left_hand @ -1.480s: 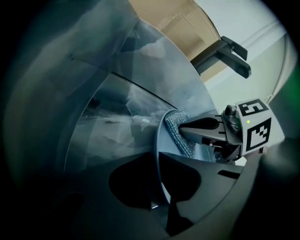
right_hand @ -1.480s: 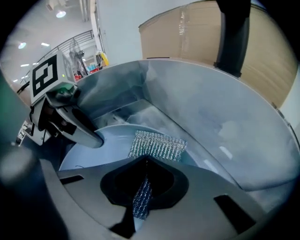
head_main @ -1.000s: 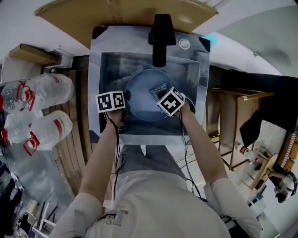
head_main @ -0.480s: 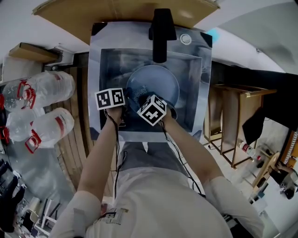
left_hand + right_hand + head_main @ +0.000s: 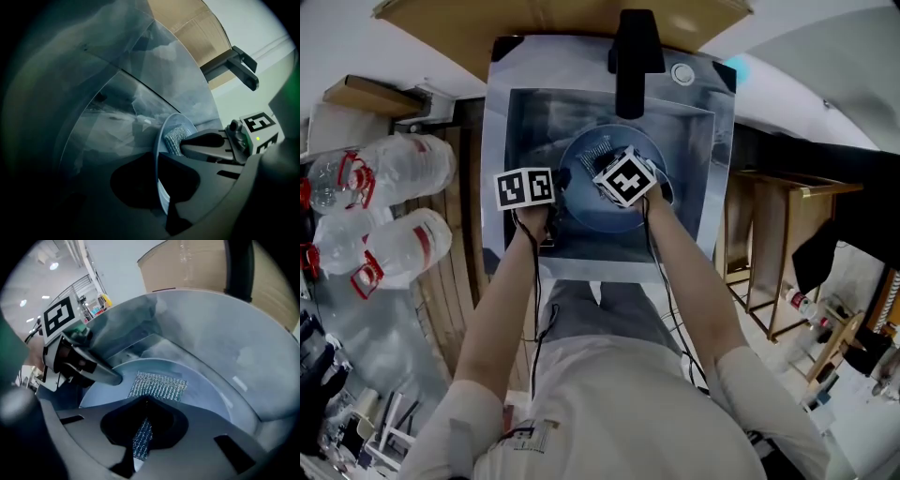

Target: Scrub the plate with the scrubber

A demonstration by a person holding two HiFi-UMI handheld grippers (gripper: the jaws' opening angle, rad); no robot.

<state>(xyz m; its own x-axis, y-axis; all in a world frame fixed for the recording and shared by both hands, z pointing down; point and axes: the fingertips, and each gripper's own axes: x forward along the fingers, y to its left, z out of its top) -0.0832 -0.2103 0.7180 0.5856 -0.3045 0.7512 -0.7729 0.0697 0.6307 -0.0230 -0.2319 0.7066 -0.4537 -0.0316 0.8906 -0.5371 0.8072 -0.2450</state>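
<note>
A pale blue plate (image 5: 589,212) stands tilted in the steel sink (image 5: 501,112). My left gripper (image 5: 159,163) is shut on the plate's left rim (image 5: 157,180), which runs edge-on between the jaws. A silvery mesh scrubber (image 5: 157,386) lies flat on the plate's face (image 5: 206,387); my right gripper (image 5: 144,405) is shut on its near end and presses it down. In the head view the scrubber (image 5: 594,154) sits on the plate's far half, ahead of the right gripper (image 5: 606,169). The left gripper (image 5: 560,184) is at the plate's left edge.
A black faucet (image 5: 636,56) hangs over the sink's far side, above the plate. Large water bottles (image 5: 398,169) lie on the wooden floor to the left. A wooden frame table (image 5: 778,244) stands to the right. The sink walls (image 5: 225,329) close in around the plate.
The right gripper swept the scrubber from the plate's right side to its near left, then back up towards the centre and far half. The left gripper and plate stayed put.
</note>
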